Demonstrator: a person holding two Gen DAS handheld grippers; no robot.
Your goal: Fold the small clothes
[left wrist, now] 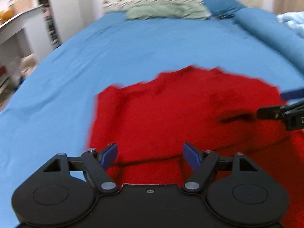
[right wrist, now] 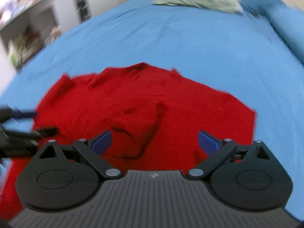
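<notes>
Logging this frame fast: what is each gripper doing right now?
Left gripper: open, empty, above the red garment.
Right gripper: open, empty, above the same garment.

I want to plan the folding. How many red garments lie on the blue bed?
1. One red garment lies spread on the blue bedsheet, under the open left gripper and open right gripper. Others may lie outside the views.

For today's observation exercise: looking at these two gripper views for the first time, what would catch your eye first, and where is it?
The bright red garment stands out at once, spread rumpled on the blue bedsheet right in front of both cameras. Next come the left gripper and right gripper, both open with blue-tipped fingers, poised over its near edge. A pale green pillow lies at the far end.
</notes>
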